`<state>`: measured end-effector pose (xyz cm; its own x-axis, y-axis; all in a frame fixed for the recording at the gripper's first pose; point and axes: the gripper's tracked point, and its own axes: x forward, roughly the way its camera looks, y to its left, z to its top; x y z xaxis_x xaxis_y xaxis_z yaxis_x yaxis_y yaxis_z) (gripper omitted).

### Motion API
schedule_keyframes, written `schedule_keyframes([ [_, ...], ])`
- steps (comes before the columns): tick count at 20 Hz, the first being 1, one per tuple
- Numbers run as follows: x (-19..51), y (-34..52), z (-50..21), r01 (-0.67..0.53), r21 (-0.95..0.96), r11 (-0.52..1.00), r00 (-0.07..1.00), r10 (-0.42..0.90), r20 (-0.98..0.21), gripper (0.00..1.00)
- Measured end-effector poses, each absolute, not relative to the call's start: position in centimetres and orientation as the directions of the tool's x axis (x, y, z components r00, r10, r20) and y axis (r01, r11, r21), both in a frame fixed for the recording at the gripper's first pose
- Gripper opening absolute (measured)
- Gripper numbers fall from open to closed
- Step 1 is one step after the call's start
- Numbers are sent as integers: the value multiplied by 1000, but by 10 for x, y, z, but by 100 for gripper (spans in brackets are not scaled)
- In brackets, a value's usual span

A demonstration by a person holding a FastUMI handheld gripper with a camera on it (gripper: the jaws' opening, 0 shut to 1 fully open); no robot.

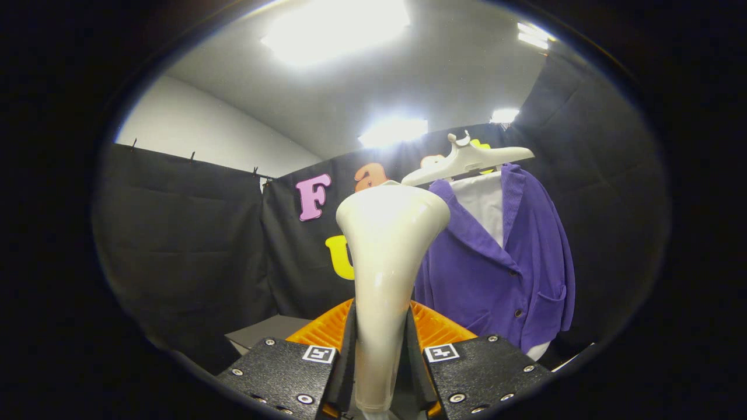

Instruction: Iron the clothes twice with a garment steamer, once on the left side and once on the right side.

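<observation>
My gripper (381,332) is shut on the cream-white garment steamer (385,245). Its narrow handle is pinched between both fingers, and its wide head flares upward just ahead of them. A purple corduroy jacket (502,274) over a white shirt (485,204) hangs on a white hanger (467,160), beyond the fingers and to the right of the steamer head. The steamer head stands left of the jacket's left lapel, with its edge overlapping the jacket in the view. Whether it touches the cloth I cannot tell.
Black booth cloth (187,233) walls off the left, back and right sides. A grey box-like surface (262,332) sits low to the left, beyond the fingers. Bright ceiling lights (338,23) glare overhead.
</observation>
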<state>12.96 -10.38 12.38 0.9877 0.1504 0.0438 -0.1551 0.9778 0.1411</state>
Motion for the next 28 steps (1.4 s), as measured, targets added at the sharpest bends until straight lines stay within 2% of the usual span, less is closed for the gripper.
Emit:
schedule_keyframes([
  [4,158,-125,149,-142,144,979,987,129,97,41],
  [10,215,-149,154,-102,166,981,990,85,109,41],
  [20,299,-193,113,18,167,986,1000,-17,-8,41],
  [28,300,-197,52,49,159,986,992,-29,-124,41],
])
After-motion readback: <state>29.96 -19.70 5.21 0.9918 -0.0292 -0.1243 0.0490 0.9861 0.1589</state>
